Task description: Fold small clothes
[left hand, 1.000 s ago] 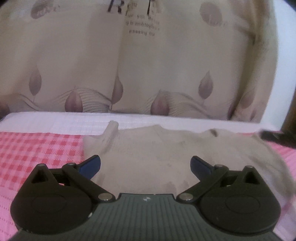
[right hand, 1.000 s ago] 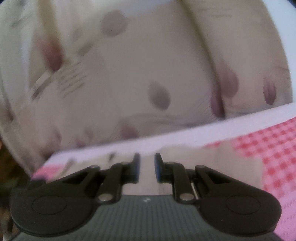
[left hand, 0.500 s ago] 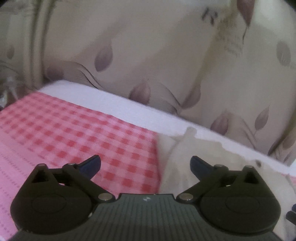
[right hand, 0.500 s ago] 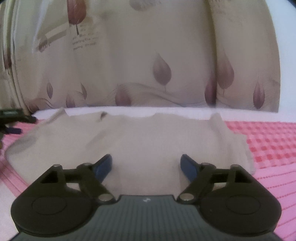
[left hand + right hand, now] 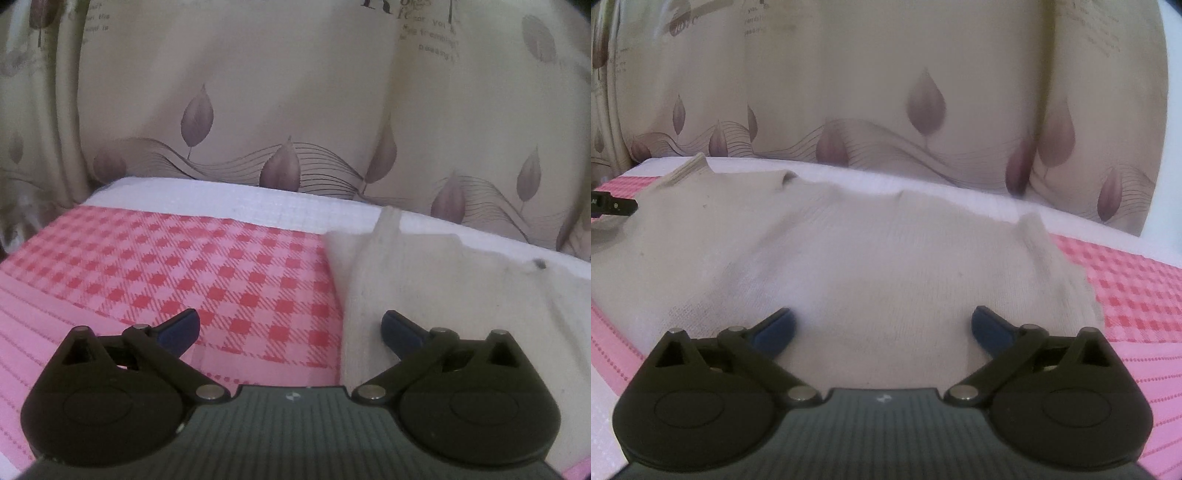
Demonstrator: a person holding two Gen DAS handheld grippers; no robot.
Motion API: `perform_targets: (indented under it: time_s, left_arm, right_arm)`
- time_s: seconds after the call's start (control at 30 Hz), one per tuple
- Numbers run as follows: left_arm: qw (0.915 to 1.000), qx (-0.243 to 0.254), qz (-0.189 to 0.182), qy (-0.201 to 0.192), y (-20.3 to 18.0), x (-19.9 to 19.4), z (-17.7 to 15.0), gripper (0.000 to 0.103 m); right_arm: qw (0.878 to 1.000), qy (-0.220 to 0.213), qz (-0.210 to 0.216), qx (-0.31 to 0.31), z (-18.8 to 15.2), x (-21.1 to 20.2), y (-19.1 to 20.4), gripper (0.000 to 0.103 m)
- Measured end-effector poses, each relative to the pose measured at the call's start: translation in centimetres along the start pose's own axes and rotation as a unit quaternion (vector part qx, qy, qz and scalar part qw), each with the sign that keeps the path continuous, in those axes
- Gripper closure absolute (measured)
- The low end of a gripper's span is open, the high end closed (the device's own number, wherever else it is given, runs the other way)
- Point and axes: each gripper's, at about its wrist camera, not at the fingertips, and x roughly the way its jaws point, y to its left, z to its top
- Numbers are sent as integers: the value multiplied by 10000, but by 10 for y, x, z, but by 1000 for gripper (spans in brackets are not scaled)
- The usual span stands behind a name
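Got both tongs hanging loose right now. Left gripper point(image 5: 290, 321) spread wide, nothing pinched between its blue pads point(image 5: 181, 330): one pad over the checked cover, the other over the near-left edge of the sweater. Can't tell if either pad actually touches fabric. Same deal with the right gripper point(image 5: 882, 314): jaws just been opening, now fully apart, hovering over the middle of the sweater with only flat knit showing in the gap, not gripped.

Next out, the beige knit sweater point(image 5: 868, 251) itself, laid flat and spread across the bed, a bit grubby with grey smudges near the front. Seen from the left wrist, only its left part point(image 5: 443, 295), with a small dark spot point(image 5: 539, 264) near the top edge. Ribbed cuff point(image 5: 689, 168) poking up at the far left corner, another little peak point(image 5: 1030, 221) at the far right.

Under and around it, a pink cover point(image 5: 177, 266) with red-and-pink checks, plus a striped pink band closer in. On the right wrist view, a black bit of gear point(image 5: 613, 206) peeking in from the left edge, over the sweater's side.

Past that, a white strip point(image 5: 240, 199) along the back of the bed, with the sweater's far edge lapping onto it.

Furthest back, a cream curtain point(image 5: 295, 92) with purple-grey leaves, wavy lines and some blurry lettering up top.
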Motion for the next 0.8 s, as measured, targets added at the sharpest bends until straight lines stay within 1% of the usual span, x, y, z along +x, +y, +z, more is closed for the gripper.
perform_targets:
  time_s: [0.13,0.27,0.8]
  left_arm:
    - [9996,-263,-98,79,9,1,-1,0]
    - [9990,-427,-92,87,14,1,-1,0]
    - [9998,-152,104,-35,4,-3,-2,0]
  right_arm:
    - [10000,-7,8,-13,1,-1,0,0]
    - [10000,-3,21,-14,1,-1,-1,0]
    - [9999,22,-42,-94,2,0,2,0]
